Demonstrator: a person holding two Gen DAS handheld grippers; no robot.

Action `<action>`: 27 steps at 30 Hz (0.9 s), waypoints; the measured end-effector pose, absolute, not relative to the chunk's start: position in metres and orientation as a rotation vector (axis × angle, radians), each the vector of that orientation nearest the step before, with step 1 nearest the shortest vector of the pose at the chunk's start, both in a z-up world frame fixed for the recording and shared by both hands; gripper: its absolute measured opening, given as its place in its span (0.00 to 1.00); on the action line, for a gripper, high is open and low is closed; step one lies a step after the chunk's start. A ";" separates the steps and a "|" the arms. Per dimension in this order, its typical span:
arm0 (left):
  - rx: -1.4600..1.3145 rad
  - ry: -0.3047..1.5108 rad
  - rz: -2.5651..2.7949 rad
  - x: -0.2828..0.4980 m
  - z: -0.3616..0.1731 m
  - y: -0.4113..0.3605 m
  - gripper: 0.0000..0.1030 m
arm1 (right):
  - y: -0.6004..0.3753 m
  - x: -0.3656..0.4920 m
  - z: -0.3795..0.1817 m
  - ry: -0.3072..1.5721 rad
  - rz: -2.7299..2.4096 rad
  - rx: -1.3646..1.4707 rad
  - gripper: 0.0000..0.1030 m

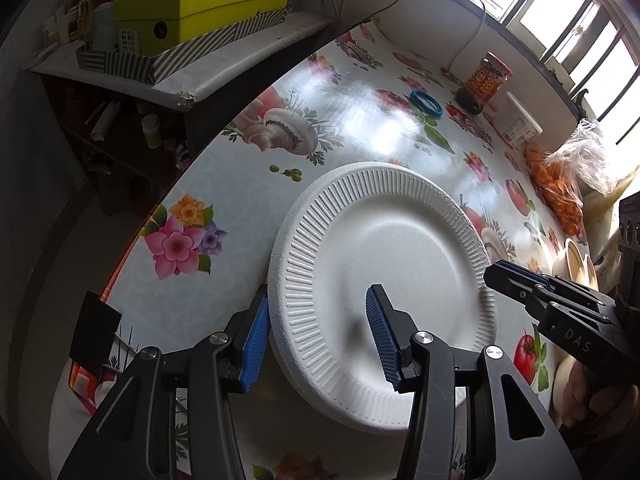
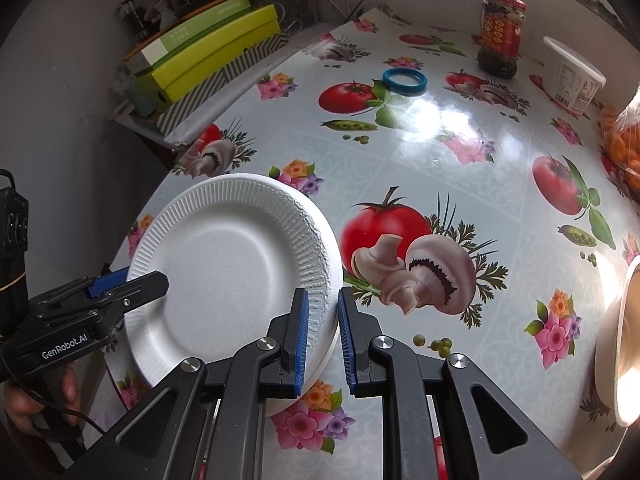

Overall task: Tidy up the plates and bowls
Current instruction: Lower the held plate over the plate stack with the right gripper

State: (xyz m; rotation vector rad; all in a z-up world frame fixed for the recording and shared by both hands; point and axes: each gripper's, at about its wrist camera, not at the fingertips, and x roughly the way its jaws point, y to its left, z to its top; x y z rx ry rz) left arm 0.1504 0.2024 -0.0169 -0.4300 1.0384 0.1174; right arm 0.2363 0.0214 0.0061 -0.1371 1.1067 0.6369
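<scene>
A white foam plate [image 1: 384, 272] with a ribbed rim lies on what looks like a second white plate on the flowered tablecloth; it also shows in the right wrist view [image 2: 228, 264]. My left gripper [image 1: 316, 340] is open, one finger outside the plate's near-left rim and one over its middle. My right gripper [image 2: 324, 336] has its jaws narrowly set around the plate's right rim, and I cannot tell whether they pinch it. It shows in the left wrist view [image 1: 516, 276] at the plate's right edge. A cream bowl [image 2: 618, 344] stands at the right edge.
A red-labelled jar [image 2: 500, 36], a blue ring [image 2: 404, 80] and a white tub [image 2: 572, 76] stand at the table's far side. A bag of orange snacks [image 1: 560, 184] lies at the right. A shelf with green boxes [image 1: 192, 12] stands at the left.
</scene>
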 end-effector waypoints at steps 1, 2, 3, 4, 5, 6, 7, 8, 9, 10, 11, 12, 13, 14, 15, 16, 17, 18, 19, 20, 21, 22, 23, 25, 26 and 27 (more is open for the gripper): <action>-0.430 1.039 0.119 0.150 -0.017 0.202 0.47 | 0.021 0.236 0.006 1.106 0.637 -0.137 0.15; -0.428 1.039 0.117 0.150 -0.017 0.202 0.47 | 0.022 0.236 0.006 1.105 0.637 -0.137 0.15; -0.426 1.040 0.118 0.150 -0.017 0.203 0.47 | 0.022 0.236 0.006 1.105 0.637 -0.138 0.15; -0.427 1.041 0.119 0.150 -0.018 0.203 0.47 | 0.022 0.236 0.006 1.105 0.638 -0.137 0.15; -0.426 1.039 0.119 0.150 -0.018 0.203 0.47 | 0.021 0.236 0.006 1.105 0.638 -0.136 0.15; -0.424 1.040 0.121 0.150 -0.018 0.203 0.47 | 0.021 0.236 0.006 1.106 0.637 -0.134 0.15; -0.423 1.043 0.122 0.150 -0.018 0.203 0.47 | 0.022 0.235 0.006 1.107 0.638 -0.132 0.15; -0.421 1.043 0.122 0.150 -0.018 0.203 0.47 | 0.022 0.235 0.006 1.107 0.637 -0.130 0.15; -0.419 1.043 0.123 0.149 -0.018 0.203 0.47 | 0.022 0.235 0.006 1.106 0.638 -0.131 0.15; -0.415 1.043 0.124 0.149 -0.018 0.202 0.47 | 0.022 0.235 0.006 1.106 0.638 -0.130 0.15; -0.412 1.043 0.125 0.149 -0.018 0.202 0.47 | 0.021 0.235 0.006 1.106 0.638 -0.130 0.15; -0.412 1.043 0.125 0.149 -0.018 0.202 0.47 | 0.022 0.235 0.006 1.106 0.637 -0.129 0.15; -0.411 1.041 0.125 0.149 -0.018 0.201 0.47 | 0.022 0.235 0.007 1.106 0.637 -0.128 0.15; -0.409 1.042 0.125 0.149 -0.018 0.201 0.47 | 0.021 0.235 0.006 1.106 0.637 -0.129 0.15; -0.406 1.042 0.124 0.149 -0.018 0.201 0.47 | 0.022 0.235 0.006 1.106 0.637 -0.129 0.15; -0.405 1.041 0.124 0.149 -0.018 0.201 0.47 | 0.021 0.235 0.006 1.106 0.637 -0.128 0.15; -0.404 1.041 0.124 0.149 -0.018 0.201 0.47 | 0.021 0.235 0.006 1.106 0.638 -0.128 0.15; -0.404 1.041 0.123 0.149 -0.018 0.201 0.47 | 0.021 0.235 0.006 1.106 0.638 -0.128 0.15; -0.405 1.040 0.123 0.149 -0.017 0.201 0.47 | 0.021 0.235 0.006 1.107 0.639 -0.128 0.15; -0.404 1.040 0.123 0.149 -0.018 0.201 0.47 | 0.021 0.235 0.007 1.106 0.638 -0.128 0.15; -0.403 1.041 0.124 0.149 -0.018 0.201 0.47 | 0.021 0.235 0.006 1.106 0.639 -0.129 0.16; -0.401 1.040 0.124 0.149 -0.017 0.200 0.47 | 0.021 0.235 0.006 1.108 0.639 -0.127 0.16; -0.399 1.040 0.125 0.149 -0.018 0.200 0.47 | 0.021 0.235 0.006 1.107 0.639 -0.126 0.16; -0.396 1.040 0.126 0.149 -0.018 0.199 0.47 | 0.021 0.235 0.006 1.106 0.638 -0.128 0.16; -0.397 1.040 0.125 0.149 -0.018 0.200 0.47 | 0.021 0.235 0.006 1.106 0.639 -0.127 0.17; -0.396 1.039 0.126 0.149 -0.018 0.200 0.47 | 0.021 0.235 0.006 1.106 0.639 -0.128 0.17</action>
